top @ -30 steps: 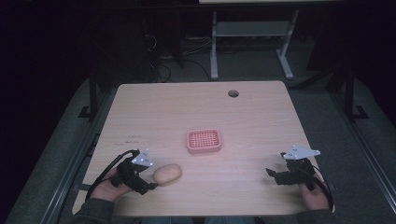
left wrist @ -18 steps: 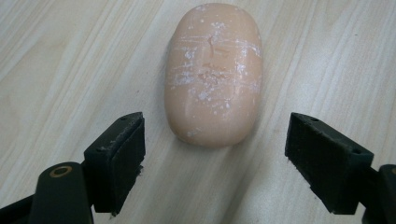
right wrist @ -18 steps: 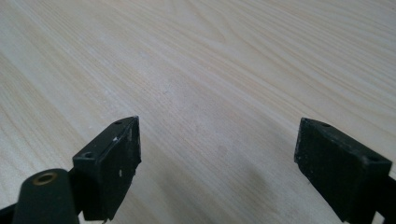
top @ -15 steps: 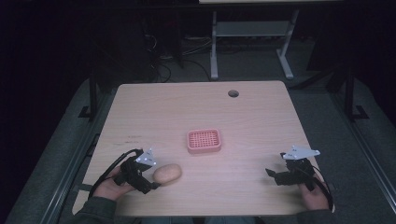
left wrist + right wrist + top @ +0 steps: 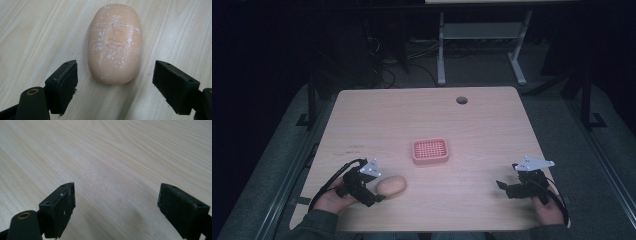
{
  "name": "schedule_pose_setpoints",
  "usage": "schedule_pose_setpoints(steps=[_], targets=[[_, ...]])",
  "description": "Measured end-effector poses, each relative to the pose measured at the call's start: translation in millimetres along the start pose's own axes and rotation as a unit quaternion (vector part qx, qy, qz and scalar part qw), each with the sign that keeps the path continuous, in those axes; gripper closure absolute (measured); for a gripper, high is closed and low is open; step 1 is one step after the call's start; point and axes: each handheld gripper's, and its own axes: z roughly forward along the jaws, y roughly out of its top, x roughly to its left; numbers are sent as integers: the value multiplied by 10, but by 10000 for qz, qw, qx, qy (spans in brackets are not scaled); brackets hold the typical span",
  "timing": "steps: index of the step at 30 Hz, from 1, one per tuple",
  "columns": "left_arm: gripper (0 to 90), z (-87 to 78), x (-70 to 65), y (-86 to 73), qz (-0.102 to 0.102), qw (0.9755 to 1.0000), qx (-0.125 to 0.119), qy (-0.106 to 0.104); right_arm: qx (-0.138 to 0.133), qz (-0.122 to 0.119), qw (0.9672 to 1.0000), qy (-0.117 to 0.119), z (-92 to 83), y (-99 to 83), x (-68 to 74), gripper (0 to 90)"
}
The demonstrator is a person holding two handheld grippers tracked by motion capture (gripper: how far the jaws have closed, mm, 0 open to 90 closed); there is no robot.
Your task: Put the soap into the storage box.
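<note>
Resting low on the table [image 5: 492, 125], left tool [image 5: 113, 82] agape around the soap [image 5: 114, 42], untouched; right tool [image 5: 116, 207] likewise agape.

Tabletop [image 5: 492, 130]: light wood-grain surface, rounded corners, faint dark scuff marks near its left edge. A round cable hole [image 5: 461, 100] sits near the far edge, right of centre. A pink soap dish [image 5: 430, 151] with a perforated floor stands about mid-tabletop, upright, apart from everything else. Grey floor [image 5: 277, 165] surrounds the tabletop. Behind it, a white metal frame [image 5: 441, 55] with loose cables [image 5: 384, 75] beside it, in dim light.
</note>
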Motion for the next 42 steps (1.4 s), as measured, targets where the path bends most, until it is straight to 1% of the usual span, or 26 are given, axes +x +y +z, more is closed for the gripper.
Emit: schedule_pose_setpoints(steps=[3, 8, 18, 19, 22, 25, 29, 30, 33, 40, 42], targets=[[200, 13, -2, 9, -24, 10000, -10, -11, 5, 3, 10000, 6, 1, 0, 0, 141], [201, 41, 2, 48, 55, 10000, 34, -18, 5, 0, 10000, 10, 1, 1, 0, 142], [203, 58, 12, 67, 57, 10000, 41, -38, 10, -10, 10000, 18, 8, 3, 1, 141], [203, 61, 22, 73, 93, 9999, 49, -37, 11, -22, 10000, 18, 9, 4, 0, 142], [203, 83, 23, 93, 73, 10000, 25, -54, 19, -25, 10000, 17, 11, 5, 2, 141], [203, 102, 31, 119, 110, 9999, 79, -80, 19, -20, 10000, 21, 11, 3, 0, 141], [205, 141, 27, 150, 98, 9999, 86, -112, 18, -21, 10000, 25, 9, 1, -2, 142], [207, 145, 37, 158, 185, 9997, 115, -103, 16, -13, 10000, 27, 8, 2, -1, 141], [207, 165, 35, 173, 124, 9998, 100, -135, 18, -25, 10000, 27, 9, 1, -2, 142], [210, 190, 46, 197, 135, 9997, 124, -167, 29, -26, 10000, 28, 10, 2, 1, 141], [212, 199, 44, 209, 111, 9997, 136, -167, 28, -33, 10000, 26, 11, 3, 2, 141]])
